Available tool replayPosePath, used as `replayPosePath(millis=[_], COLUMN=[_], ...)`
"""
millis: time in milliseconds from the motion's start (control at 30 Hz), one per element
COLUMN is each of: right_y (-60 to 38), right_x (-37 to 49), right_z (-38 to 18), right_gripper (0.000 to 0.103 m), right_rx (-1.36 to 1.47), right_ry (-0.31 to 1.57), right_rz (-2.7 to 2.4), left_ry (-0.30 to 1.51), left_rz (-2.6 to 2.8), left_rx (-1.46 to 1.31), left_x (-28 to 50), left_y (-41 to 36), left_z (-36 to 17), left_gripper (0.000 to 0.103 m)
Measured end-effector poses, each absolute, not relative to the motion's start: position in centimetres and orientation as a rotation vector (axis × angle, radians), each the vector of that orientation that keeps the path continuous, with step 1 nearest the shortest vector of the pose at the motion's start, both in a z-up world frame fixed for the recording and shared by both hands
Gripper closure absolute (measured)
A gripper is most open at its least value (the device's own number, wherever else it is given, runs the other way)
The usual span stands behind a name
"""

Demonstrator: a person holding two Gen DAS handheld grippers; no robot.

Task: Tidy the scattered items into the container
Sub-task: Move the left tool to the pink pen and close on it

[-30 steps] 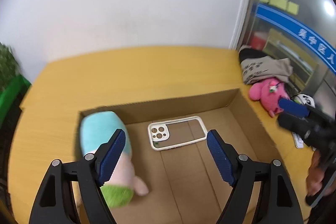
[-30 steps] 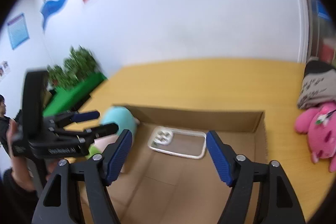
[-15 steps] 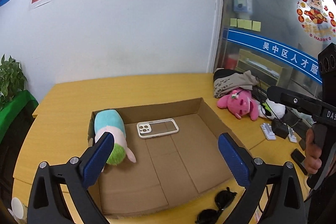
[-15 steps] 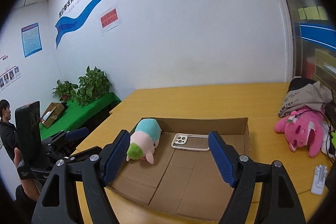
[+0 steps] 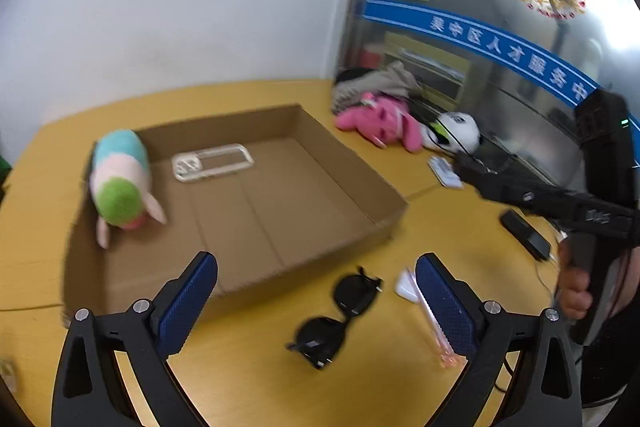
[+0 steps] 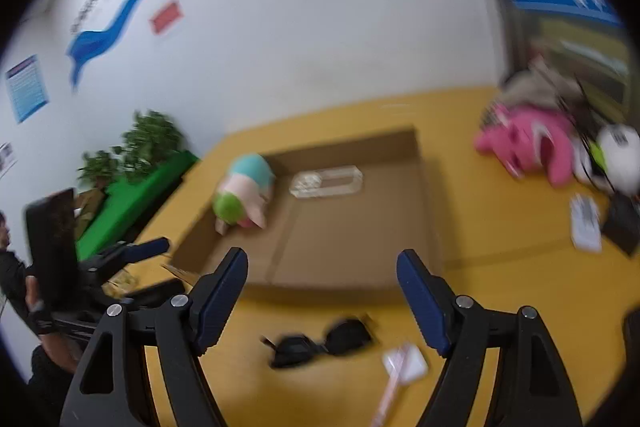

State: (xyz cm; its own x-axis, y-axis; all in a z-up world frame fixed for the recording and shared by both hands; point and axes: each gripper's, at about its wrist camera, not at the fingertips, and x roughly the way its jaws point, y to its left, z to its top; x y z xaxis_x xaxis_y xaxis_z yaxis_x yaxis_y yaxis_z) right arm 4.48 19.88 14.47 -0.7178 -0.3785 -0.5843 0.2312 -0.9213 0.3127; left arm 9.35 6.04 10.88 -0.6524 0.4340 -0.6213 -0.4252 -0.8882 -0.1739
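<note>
A shallow cardboard box [image 5: 352, 163] [image 6: 424, 195] lies on the yellow table. In it rest a pastel plush toy [image 5: 120, 183] [image 6: 244, 191] at the left wall and a clear phone case [image 5: 212, 161] [image 6: 326, 181]. Black sunglasses [image 5: 340, 315] [image 6: 320, 343] lie on the table in front of the box, beside a white and pink spatula-like item [image 5: 420, 307] [image 6: 400, 367]. My left gripper [image 5: 316, 301] hovers open above the sunglasses, nothing between its pads. My right gripper [image 6: 322, 297] is open too, above the same spot.
A pink plush [image 5: 380, 119] [image 6: 528, 143], a white plush [image 5: 456, 135], folded clothes [image 5: 372, 83], a white card [image 5: 444, 171] and a dark phone [image 5: 524, 233] lie at the right. A green planter [image 6: 136, 195] stands left of the table.
Both grippers pulled back out of the box to its near side. The left jaws widened after letting go of the pastel plush. Sunglasses and the white item came into view.
</note>
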Motion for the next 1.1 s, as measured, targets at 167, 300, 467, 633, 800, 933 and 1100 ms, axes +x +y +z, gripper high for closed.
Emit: replayPosePath(millis=[167, 300, 467, 633, 800, 933, 1100], right_y=[23.0, 24.3, 24.5, 24.7, 25.1, 25.3, 24.9], right_x=[5.4, 6.1, 6.7, 7.0, 7.2, 7.1, 6.4], right_z=[8.5, 5.3, 4.1, 3.3, 2.6, 2.1, 1.1], right_gripper=[0.026, 0.026, 0.026, 0.026, 0.026, 0.026, 0.026], right_rx=[1.193, 1.329, 1.363, 1.382, 1.384, 1.4, 1.427], right_ry=[-0.396, -0.435, -0.438, -0.444, -0.498, -0.512, -0.527], right_rz=[-2.623, -2.606, -2.587, -2.564, -2.511, -2.491, -2.452], left_ry=[-0.028, -0.024, -0.072, -0.121, -0.126, -0.157, -0.11], left_rz=[2.367, 2.283, 2.192, 2.126, 2.074, 2.018, 1.994], left_rx=[-1.026, -1.072, -1.157, -1.21, -1.277, -1.329, -1.409], left_x=[10.4, 11.4, 12.2, 12.8, 12.3, 11.7, 11.4], left_y=[9.8, 12.4, 14.6, 16.2, 17.7, 18.8, 20.1], left_z=[8.1, 6.7, 4.4, 2.6, 1.2, 0.0, -1.7], left_gripper=[0.002, 0.002, 0.002, 0.002, 0.004, 0.012, 0.033])
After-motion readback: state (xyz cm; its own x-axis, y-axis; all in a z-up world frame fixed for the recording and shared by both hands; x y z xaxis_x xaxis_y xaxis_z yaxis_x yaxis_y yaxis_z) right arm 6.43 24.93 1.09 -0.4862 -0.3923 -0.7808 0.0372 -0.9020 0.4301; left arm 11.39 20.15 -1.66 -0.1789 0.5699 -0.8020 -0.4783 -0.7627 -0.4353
